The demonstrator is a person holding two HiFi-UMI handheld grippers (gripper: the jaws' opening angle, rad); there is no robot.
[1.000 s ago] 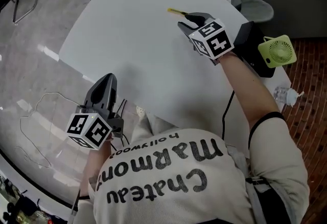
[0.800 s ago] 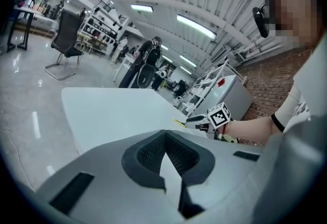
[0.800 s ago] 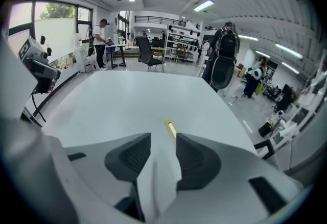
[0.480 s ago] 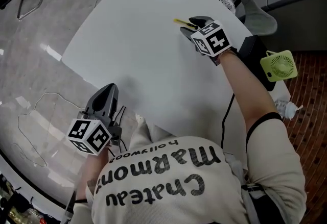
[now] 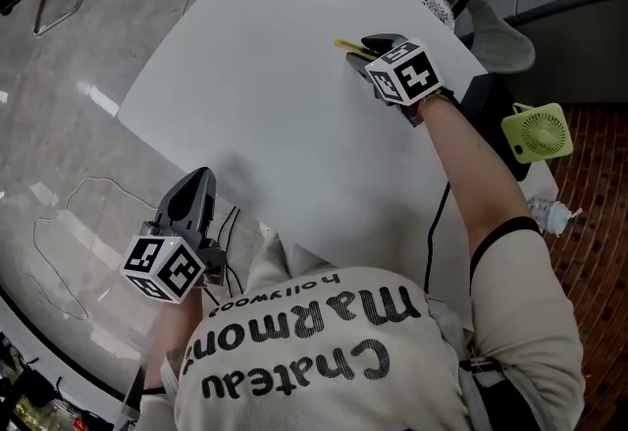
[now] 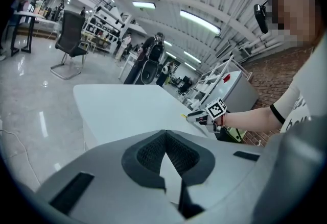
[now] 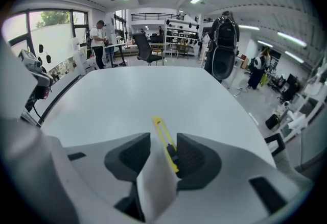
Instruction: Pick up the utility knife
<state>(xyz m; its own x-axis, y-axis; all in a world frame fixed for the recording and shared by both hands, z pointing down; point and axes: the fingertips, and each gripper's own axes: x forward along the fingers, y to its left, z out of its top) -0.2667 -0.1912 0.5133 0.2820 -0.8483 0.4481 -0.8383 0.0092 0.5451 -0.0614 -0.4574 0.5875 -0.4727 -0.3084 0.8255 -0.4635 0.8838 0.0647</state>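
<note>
- The utility knife (image 7: 164, 141), yellow with a black slider, lies flat on the white table (image 7: 127, 95). In the head view the utility knife (image 5: 345, 44) sits near the table's (image 5: 265, 76) far right edge.
- The right hand-held gripper (image 7: 163, 154) is angled down over the knife with its jaws apart, one on either side of the knife's near end.
- Its jaws have just been closing in, and the knife is between them. There is a clear strip of table between the knife and the left-hand pad (image 7: 134, 155). The slider sits close against the right-hand pad (image 7: 190, 156), and whether they touch cannot be told. The knife rests on the table, not clamped.
- In the head view the right hand-held gripper (image 5: 365, 48) covers the near end of the knife, and only the yellow tip shows beyond it.
- The left hand-held gripper (image 6: 164, 133) has its jaws closed tip to tip with nothing between them.
- The left hand-held gripper (image 5: 199, 179) is well apart from the knife, off the table's near corner and over the grey floor (image 5: 69, 144).
- From the left gripper view, the right hand-held gripper (image 6: 193, 115) shows small across the table (image 6: 122, 110).
- A green fan (image 5: 536, 132) stands to the right of the knife, past the table's edge, beside the person's right forearm (image 5: 461, 164).
</note>
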